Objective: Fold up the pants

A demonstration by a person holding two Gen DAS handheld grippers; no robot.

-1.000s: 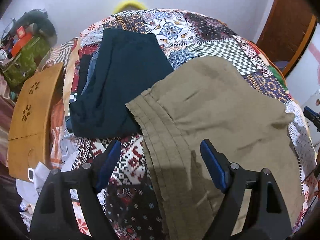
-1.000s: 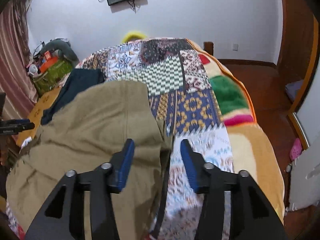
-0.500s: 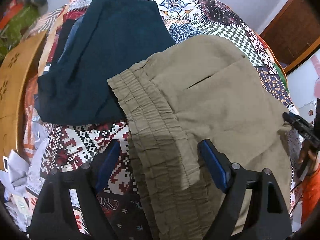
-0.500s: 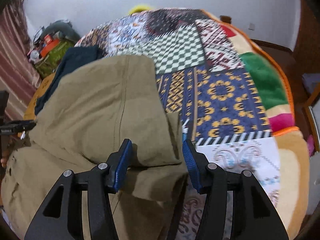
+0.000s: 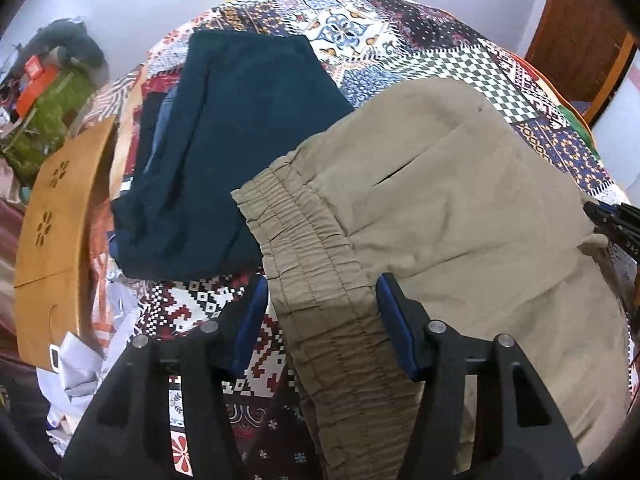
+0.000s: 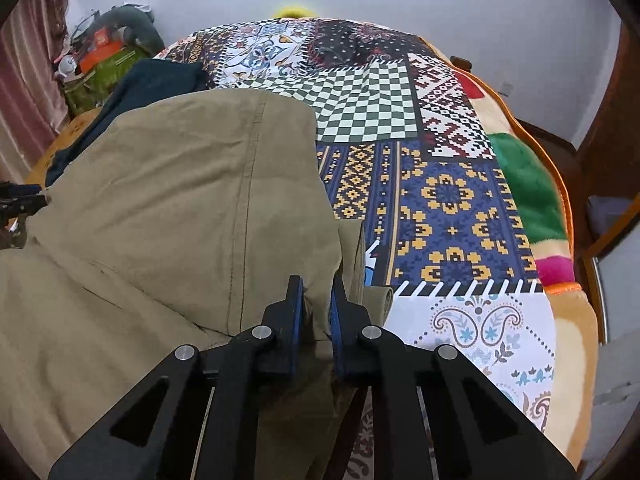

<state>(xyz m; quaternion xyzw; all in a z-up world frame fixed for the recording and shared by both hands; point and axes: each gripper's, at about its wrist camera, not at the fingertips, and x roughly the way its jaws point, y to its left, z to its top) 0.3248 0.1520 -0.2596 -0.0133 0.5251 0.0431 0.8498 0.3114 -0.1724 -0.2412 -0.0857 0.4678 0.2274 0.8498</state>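
Observation:
Khaki pants (image 5: 460, 220) lie on a patchwork bedspread (image 5: 360, 36), elastic waistband toward the left gripper. My left gripper (image 5: 322, 308) is open, its blue-padded jaws straddling the gathered waistband, which passes between them. In the right wrist view the pants (image 6: 180, 200) spread to the left. My right gripper (image 6: 317, 304) is shut on a fold of the khaki fabric at the pants' right edge. The right gripper's tip shows at the right edge of the left wrist view (image 5: 616, 220).
Folded dark teal garments (image 5: 232, 152) lie beside the waistband on the bed's left. A wooden board (image 5: 56, 232) and crumpled papers (image 5: 84, 364) sit at the left edge. A green bag with clutter (image 6: 100, 64) stands by the wall. The bedspread (image 6: 440, 200) extends right.
The right gripper has shut on the khaki fabric; it was open before. The left gripper has moved forward so the waistband now sits between its jaws.

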